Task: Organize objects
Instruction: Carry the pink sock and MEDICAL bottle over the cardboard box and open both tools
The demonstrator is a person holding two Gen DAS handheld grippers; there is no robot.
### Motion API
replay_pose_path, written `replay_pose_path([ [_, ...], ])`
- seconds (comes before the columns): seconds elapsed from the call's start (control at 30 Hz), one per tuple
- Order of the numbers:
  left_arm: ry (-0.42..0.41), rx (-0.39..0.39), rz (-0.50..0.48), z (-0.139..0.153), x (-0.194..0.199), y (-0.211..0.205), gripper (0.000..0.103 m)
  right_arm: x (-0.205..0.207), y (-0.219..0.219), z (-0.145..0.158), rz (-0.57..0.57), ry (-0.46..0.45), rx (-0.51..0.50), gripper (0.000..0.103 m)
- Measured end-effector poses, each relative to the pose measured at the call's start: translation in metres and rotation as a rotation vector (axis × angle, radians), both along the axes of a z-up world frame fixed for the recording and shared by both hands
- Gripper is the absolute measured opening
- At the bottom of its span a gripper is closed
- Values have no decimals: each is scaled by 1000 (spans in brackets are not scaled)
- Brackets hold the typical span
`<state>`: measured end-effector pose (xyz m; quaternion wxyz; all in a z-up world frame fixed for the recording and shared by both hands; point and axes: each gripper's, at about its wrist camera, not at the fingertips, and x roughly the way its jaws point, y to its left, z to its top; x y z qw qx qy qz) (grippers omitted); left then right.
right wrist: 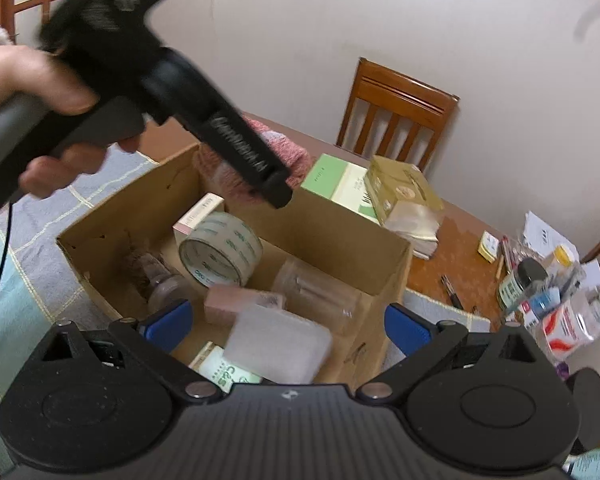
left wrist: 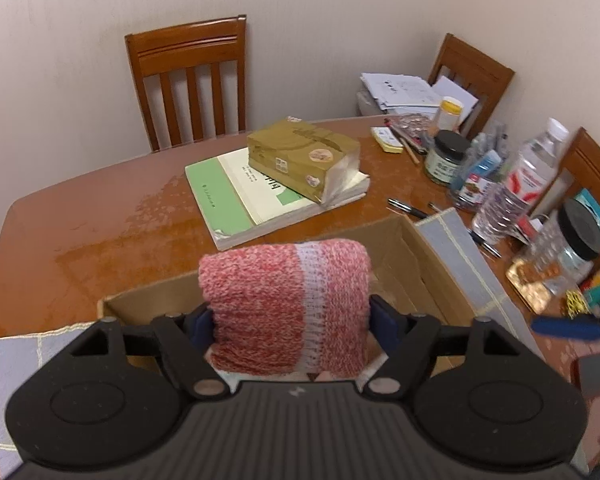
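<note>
The left gripper [left wrist: 291, 322] pinches a folded red-and-white knit cloth [left wrist: 285, 304] between its blue pads, one pad pressed on each side of the roll. The cloth hangs over the open cardboard box [left wrist: 416, 256], just above its near rim. The box's far wall lies ahead of the fingers, and its right flap slopes off to the right. Beyond the box, ahead of the fingers, a green book [left wrist: 236, 200] lies under a gold tissue pack [left wrist: 304, 156], with bare tabletop [left wrist: 80, 216] to the left of them. To the right, bottles and jars crowd the table edge. The right gripper [right wrist: 288, 326] is spread wide and holds nothing, its pads poised above the box's near end. Under and ahead of it the box holds a tape roll [right wrist: 220, 250], a clear case [right wrist: 278, 344] and a clear cup [right wrist: 320, 292], leaving little open floor. The left tool crosses the upper left of this view, above the box's far corner.
</note>
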<state>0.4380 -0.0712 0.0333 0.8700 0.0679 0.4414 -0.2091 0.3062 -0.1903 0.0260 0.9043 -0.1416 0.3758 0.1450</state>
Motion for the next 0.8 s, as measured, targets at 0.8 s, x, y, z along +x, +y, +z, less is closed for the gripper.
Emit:
replay_pose_path([
  [0.8, -93, 45, 49, 20, -97, 12, 100, -68, -32, -33, -59, 57, 81, 103],
])
